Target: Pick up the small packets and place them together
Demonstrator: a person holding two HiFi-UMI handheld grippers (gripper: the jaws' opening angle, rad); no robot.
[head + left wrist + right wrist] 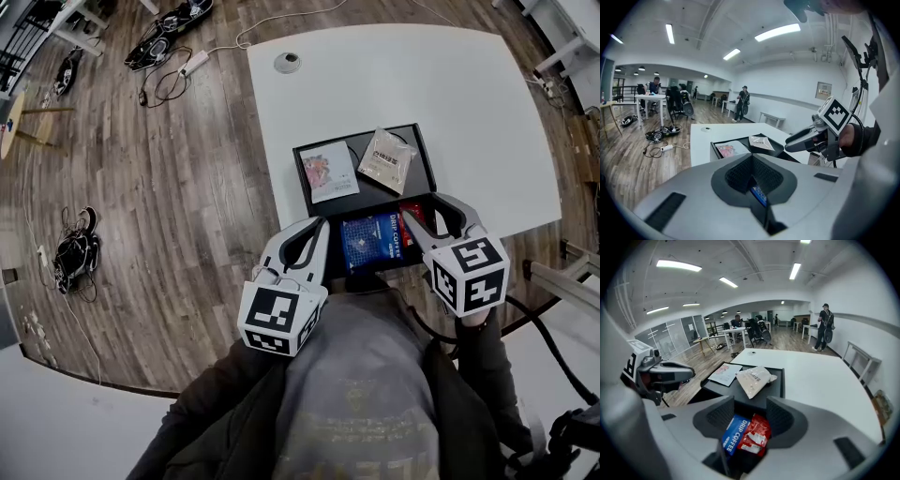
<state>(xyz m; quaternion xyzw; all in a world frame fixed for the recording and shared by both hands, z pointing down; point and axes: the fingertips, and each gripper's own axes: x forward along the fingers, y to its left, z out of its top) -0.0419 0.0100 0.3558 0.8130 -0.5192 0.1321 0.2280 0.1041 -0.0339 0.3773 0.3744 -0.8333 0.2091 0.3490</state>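
A black tray (364, 201) on the white table (403, 84) holds several small packets. A white packet with a pink picture (328, 171) and a beige packet (385, 157) lie at its far end. A blue drip-coffee packet (368, 241) and a red packet (411, 217) lie side by side at its near end. My right gripper (427, 214) hangs open over that pair; in the right gripper view the blue packet (732, 433) and the red packet (753, 436) show below the gap, untouched. My left gripper (322, 225) is at the tray's near left edge, its tips (751, 157) together and holding nothing.
A round grey disc (287, 63) sits on the table's far left corner. Cables and a power strip (173, 70) lie on the wooden floor to the left. The table's near edge runs just under my grippers. People stand far off in the room (742, 103).
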